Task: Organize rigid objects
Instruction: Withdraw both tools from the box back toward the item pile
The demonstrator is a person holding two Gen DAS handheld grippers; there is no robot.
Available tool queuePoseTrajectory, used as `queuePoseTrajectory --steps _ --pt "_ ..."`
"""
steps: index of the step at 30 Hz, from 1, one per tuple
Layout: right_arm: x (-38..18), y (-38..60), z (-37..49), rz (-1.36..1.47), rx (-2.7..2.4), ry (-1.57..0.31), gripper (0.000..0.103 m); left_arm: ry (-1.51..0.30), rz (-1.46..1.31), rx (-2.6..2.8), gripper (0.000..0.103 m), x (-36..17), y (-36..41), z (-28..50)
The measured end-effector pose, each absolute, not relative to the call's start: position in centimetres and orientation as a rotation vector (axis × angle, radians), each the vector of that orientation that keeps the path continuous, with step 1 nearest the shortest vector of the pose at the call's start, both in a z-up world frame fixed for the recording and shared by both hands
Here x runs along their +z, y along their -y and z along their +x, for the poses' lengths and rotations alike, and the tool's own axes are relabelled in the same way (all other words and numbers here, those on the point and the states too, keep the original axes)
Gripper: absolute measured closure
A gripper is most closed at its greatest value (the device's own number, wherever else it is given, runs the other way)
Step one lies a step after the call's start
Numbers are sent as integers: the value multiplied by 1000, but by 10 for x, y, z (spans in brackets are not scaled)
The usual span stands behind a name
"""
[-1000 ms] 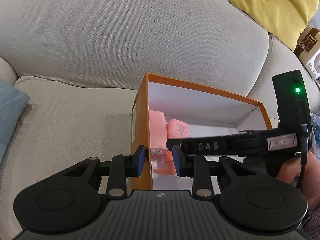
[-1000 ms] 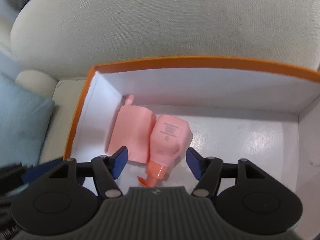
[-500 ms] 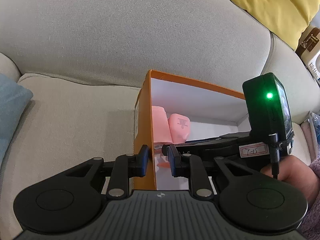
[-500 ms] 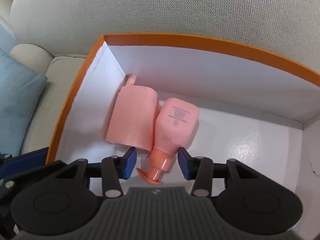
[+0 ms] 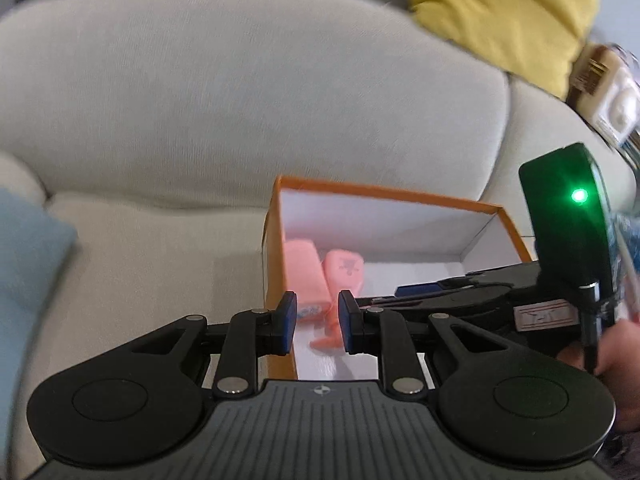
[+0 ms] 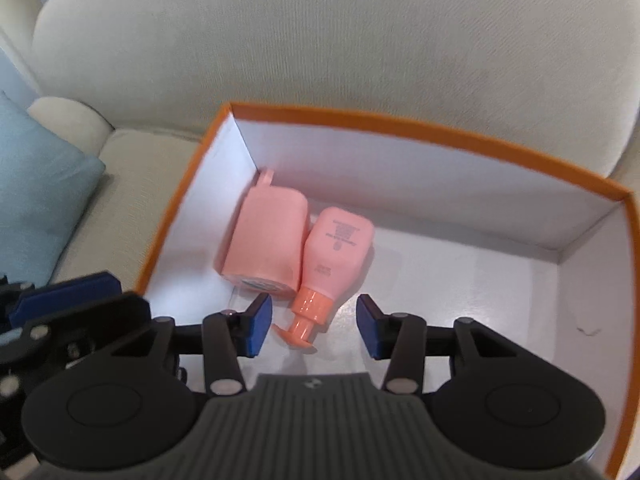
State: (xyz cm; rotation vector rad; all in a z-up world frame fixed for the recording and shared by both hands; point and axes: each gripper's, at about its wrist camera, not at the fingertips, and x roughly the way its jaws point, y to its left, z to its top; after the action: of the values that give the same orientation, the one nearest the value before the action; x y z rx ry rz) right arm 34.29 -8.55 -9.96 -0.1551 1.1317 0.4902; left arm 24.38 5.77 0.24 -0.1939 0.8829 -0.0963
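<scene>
Pale grey sofa cushions [image 6: 360, 60] fill the background of both views, with a light blue pillow [image 6: 36, 200] at the left edge and a yellow pillow [image 5: 500, 12] high at the upper right of the left wrist view; an orange box [image 6: 440, 130] with white inner walls sits on the seat cushion, open at the top; two pink things lie side by side on its white floor, touching, near the left wall: a wide pink container [image 6: 266, 244] with a small tab at its far end, and just to its right a pink bottle [image 6: 338, 254] lying on its side, its darker orange neck and flat cap pointing toward the camera; the right gripper [image 6: 314, 326] hangs over the box floor, blue pads set moderately apart, the bottle's cap lying between them but below, neither pad touching it, nothing held; the left gripper [image 5: 318, 322] sits above the box's near left corner, its pads drawn to a narrow gap that closes on nothing, the orange wall seen just behind the left pad; from the left wrist view the right tool's black body with a green light [image 5: 578, 195] crosses the box from the right, a hand [image 5: 616, 356] gripping it at the frame's edge; that view is blurred
</scene>
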Motion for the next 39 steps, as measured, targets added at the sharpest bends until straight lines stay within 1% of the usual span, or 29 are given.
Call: queuePoseTrajectory --steps 4,6,10,11,12,13,14,16,17,18,20,27,34,38,39 --pt "-82 87 319 -106 476 -1022 55 -771 -127 -83 79 21 -47 223" --pt "-74 90 306 -99 464 -959 52 -729 -118 -77 79 28 -46 213" --pt "-53 109 273 -89 455 -848 51 -693 -80 -41 75 37 -42 194" --pt "-49 113 264 -92 451 -826 51 -687 -69 -43 74 38 -42 189" --pt "-49 120 257 -93 452 -805 50 -686 -60 -51 69 39 -42 183" --pt "-45 124 248 -96 450 -782 48 -686 -58 -59 62 38 -42 178" --pt "-42 125 242 -99 444 -767 44 -684 -63 -61 60 39 -43 171" --pt "-39 130 228 -92 440 -742 42 -667 -76 -67 57 38 -45 158" --pt "-39 133 221 -85 436 -741 42 -665 -74 -68 55 37 -46 152" --pt "-41 134 216 -77 429 -744 42 -671 -65 -69 50 36 -46 145" --pt "-40 141 201 -60 416 -754 41 -687 -62 -63 47 32 -50 131" --pt "-65 150 162 -48 385 -831 39 -827 -90 -74 47 -1 -60 95" --pt "-98 158 129 -79 350 -907 40 -991 -132 -113 48 -37 -64 85" --pt "-117 160 122 -86 352 -958 41 -1057 -175 -126 47 -52 -62 86" --pt "-122 160 120 -87 356 -970 45 -1070 -181 -122 47 -55 -61 87"
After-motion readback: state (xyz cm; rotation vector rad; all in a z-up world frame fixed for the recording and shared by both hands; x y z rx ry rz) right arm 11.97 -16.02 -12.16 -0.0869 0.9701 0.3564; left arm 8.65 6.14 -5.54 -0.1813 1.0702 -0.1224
